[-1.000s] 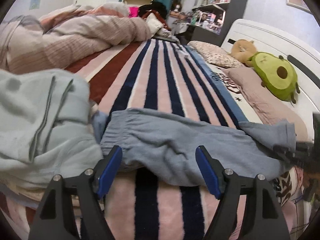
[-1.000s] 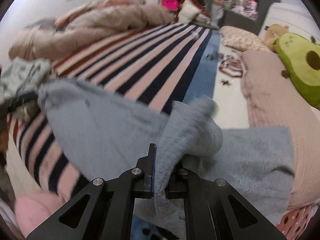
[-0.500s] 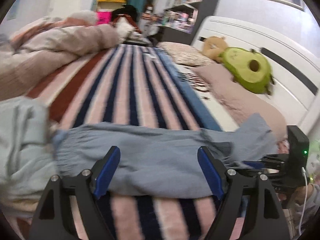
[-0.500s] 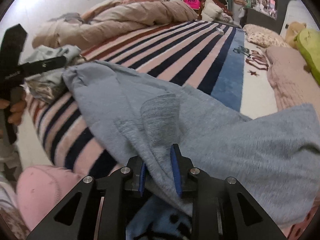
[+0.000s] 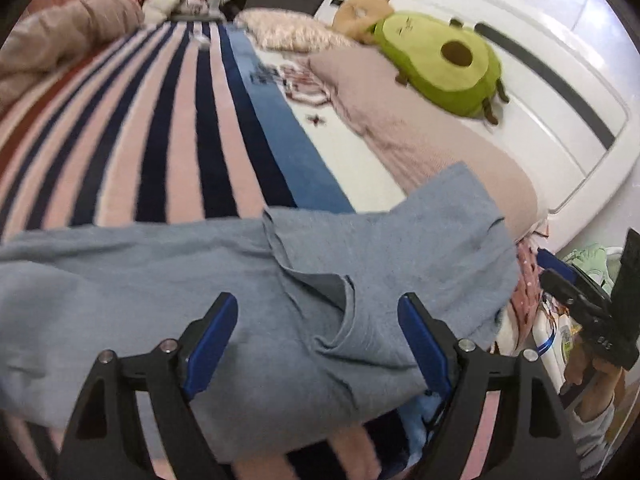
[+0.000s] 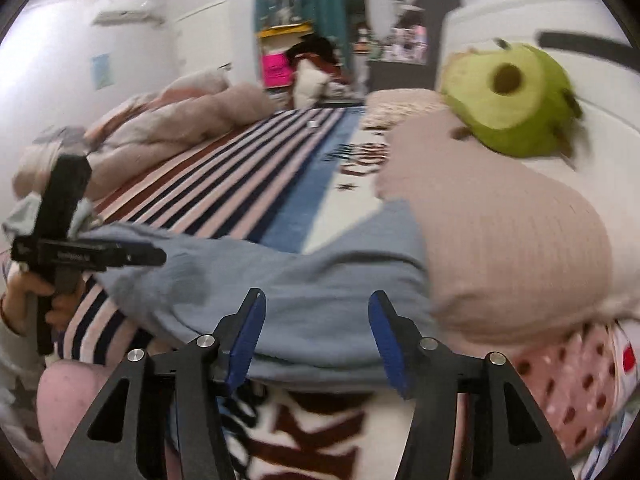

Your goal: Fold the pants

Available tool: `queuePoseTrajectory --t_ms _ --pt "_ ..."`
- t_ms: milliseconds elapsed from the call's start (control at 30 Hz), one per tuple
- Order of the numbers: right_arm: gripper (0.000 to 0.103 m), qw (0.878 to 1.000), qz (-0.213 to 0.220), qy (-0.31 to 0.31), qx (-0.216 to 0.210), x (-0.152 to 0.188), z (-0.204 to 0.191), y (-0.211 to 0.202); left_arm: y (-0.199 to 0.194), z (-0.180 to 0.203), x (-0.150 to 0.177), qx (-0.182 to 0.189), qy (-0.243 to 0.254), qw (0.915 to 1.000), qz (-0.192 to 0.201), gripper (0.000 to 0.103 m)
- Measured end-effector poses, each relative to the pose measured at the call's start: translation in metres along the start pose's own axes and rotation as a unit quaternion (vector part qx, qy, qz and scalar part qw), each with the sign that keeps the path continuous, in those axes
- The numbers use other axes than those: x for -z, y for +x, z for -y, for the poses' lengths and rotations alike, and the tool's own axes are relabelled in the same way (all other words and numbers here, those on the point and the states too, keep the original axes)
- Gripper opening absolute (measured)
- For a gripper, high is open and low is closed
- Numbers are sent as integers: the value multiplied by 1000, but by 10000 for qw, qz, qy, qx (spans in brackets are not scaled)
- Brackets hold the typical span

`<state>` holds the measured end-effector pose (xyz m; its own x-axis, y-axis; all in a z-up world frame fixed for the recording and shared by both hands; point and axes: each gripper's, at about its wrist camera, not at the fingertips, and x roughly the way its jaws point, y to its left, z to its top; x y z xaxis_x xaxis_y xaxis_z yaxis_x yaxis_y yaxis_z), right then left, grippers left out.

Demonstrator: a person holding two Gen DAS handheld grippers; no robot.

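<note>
Right wrist shows my right gripper [image 6: 317, 334] just opening, free of the blue-grey pants [image 6: 280, 276]; my left gripper [image 5: 318, 338] gapes wide, holding nothing.

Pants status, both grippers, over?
Left gripper open, nothing held. Right gripper jaws just opened, off the cloth. Grey pants lie across the striped blanket, unfolded. Pink pillow alongside.
</note>
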<state>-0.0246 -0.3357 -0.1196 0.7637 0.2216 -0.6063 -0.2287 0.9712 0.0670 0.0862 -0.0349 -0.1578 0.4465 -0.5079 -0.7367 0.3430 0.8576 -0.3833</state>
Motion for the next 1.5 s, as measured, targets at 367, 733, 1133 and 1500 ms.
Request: queuePoseTrajectory --t_ms 367,733,1133,1500 --pt "49 9987 19 454 -209 19 35 5 1 6 11 -289 140 9994 -151 10" --pt "56 9973 -220 672 -200 23 33 28 -17 -9 31 -881 99 9959 -165 57" --pt "48 9861 -456 1517 -506 15 66 54 0 -24 -1 -479 -77 9988 -50 65" --pt "11 9830 -597 1716 -269 52 71 33 49 -27 -18 -305 -237 9991 -167 52"
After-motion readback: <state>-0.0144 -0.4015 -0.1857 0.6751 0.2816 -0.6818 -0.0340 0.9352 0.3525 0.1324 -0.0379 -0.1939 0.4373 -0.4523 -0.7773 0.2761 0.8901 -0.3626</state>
